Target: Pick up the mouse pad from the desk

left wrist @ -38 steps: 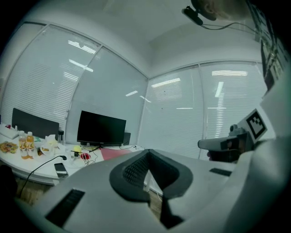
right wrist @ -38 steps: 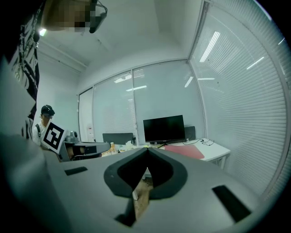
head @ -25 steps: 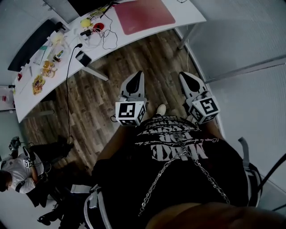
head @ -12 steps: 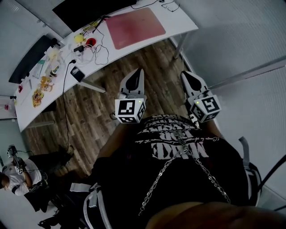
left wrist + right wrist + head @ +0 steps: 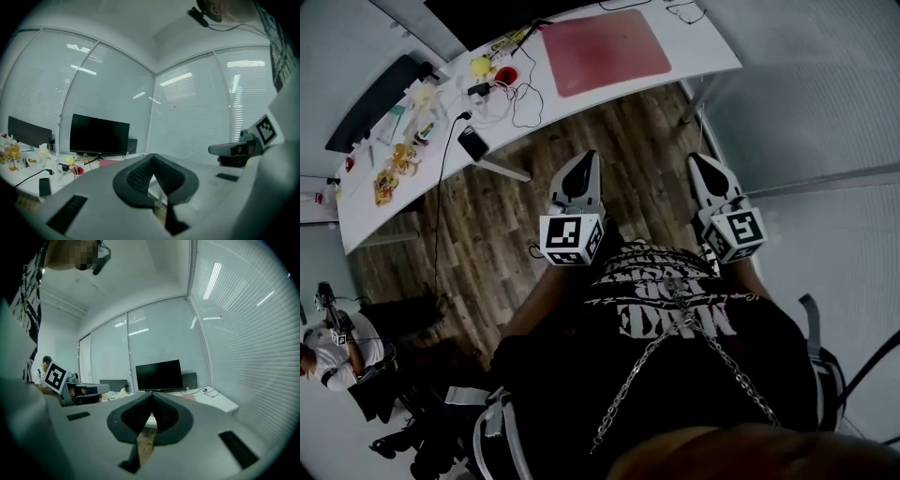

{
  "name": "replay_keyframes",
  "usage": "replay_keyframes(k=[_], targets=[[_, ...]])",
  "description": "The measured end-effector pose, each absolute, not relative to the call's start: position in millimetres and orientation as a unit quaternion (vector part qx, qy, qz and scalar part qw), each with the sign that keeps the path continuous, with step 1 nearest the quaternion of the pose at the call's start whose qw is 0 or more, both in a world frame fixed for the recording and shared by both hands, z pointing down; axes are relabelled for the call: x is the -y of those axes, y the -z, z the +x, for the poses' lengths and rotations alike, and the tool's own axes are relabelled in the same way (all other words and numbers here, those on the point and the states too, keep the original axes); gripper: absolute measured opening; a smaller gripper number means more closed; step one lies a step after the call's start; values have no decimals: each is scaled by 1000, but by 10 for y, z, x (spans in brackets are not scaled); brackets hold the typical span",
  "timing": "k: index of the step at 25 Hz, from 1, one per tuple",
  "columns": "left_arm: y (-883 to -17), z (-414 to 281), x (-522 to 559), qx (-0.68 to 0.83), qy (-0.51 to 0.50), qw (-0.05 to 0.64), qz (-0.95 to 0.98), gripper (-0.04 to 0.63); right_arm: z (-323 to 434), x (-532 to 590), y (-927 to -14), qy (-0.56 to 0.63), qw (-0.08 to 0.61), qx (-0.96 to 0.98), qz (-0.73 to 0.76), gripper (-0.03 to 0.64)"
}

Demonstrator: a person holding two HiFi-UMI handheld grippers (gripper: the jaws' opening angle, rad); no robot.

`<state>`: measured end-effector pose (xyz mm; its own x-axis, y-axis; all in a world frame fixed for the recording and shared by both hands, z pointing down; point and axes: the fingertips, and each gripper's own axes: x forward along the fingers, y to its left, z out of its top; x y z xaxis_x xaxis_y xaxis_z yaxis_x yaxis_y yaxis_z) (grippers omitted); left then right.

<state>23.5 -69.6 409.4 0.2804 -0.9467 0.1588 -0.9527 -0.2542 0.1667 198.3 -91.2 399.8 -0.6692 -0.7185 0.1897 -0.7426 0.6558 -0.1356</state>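
Monitor [image 5: 487, 14] cut off, mouse pad [image 5: 605, 52] fully visible

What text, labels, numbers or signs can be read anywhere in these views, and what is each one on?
No words can be read for certain.
Print on the black shirt: white stylised letters, upside down, illegible.
Cubes on the left tool and right tool: square marker patterns, no words.
Labels on packets on the desk: too small.
Screen of the monitor: dark, blank.
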Motion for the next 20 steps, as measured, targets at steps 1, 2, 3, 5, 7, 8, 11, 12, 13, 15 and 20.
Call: replay_keyframes(k=[1,2,3,5,7,8,11,12,13,15,20], targets=[[-4142,173,745,602,-14,119,789,7,1927,964,-4021,-101,62,909,400,-3],[-4181,104,809,605,-14,123,787,8,1865,1024,-4041,-102,64,909,399,-3],[-4208,37,881,607,-13,124,785,8,1803,1084,-4061,-103,65,909,398,-3],[-4211,-60,1035,606,-13,123,786,7,1694,1195,-4085,-105,67,909,397,-3],[-4159,-119,1197,600,-12,119,791,8,1596,1323,-4066,-105,69,909,397,-3],[-4129,-147,1277,597,-12,118,794,8,1545,1395,-4044,-104,70,910,396,-3],[-4111,-236,1488,589,-11,115,800,8,1408,1602,-4001,-100,68,909,399,-3],[-4131,-261,1554,586,-11,115,802,8,1371,1666,-4014,-100,67,908,401,-3],[-4153,-285,1620,584,-11,115,804,8,1335,1727,-4035,-100,67,908,402,-3],[-4176,-342,1749,579,-12,116,807,7,1253,1846,-4057,-103,67,906,405,-3],[-4162,-549,2039,570,-7,116,813,8,1027,2084,-4011,-99,67,903,413,-3]])
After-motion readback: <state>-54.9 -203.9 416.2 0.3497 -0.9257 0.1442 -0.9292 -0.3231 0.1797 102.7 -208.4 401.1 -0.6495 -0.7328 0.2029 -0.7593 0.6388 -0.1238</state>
